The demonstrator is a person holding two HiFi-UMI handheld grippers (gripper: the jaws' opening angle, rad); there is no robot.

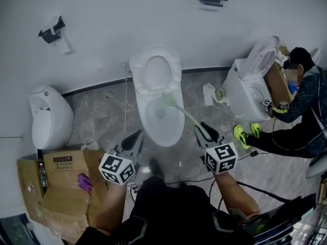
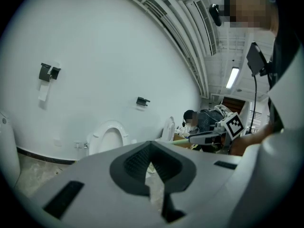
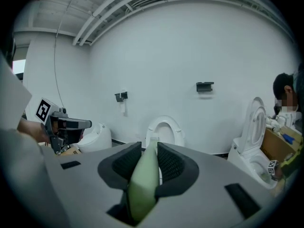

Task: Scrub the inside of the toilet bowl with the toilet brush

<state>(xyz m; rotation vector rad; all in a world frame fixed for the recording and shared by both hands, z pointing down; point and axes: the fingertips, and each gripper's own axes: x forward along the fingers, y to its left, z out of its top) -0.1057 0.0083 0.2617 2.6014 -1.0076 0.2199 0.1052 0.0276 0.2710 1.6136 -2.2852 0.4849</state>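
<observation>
Tools first, nearest you. Your right tool [image 3: 150,156] is clenched on the handle of the pale green brush [image 1: 187,115], its pads [image 3: 172,163] pressed against the handle on both sides. Your left tool [image 2: 151,161] is closed with nothing between its pads. It hangs low to the left of the bowl [image 1: 162,143], apart from it, over the floor [image 1: 102,111].

From the right tool the handle slants up and left across the bowl's right rim. The brush head lies inside, at the back of the basin, and seems to touch the rear slope. The seat [image 1: 155,70] stands raised against the wall [image 1: 102,14] behind.

I judge the scrub to be under way, since the head is down in the bowl. No foam or wet streak shows, though, so you cannot tell from here how much is already covered. By my reading the front slope, the left side and the under-rim are left to do.

Boxes [image 1: 61,188] sit at your left. Farther right, another person [image 1: 306,101] works at a second toilet [image 1: 245,93].
</observation>
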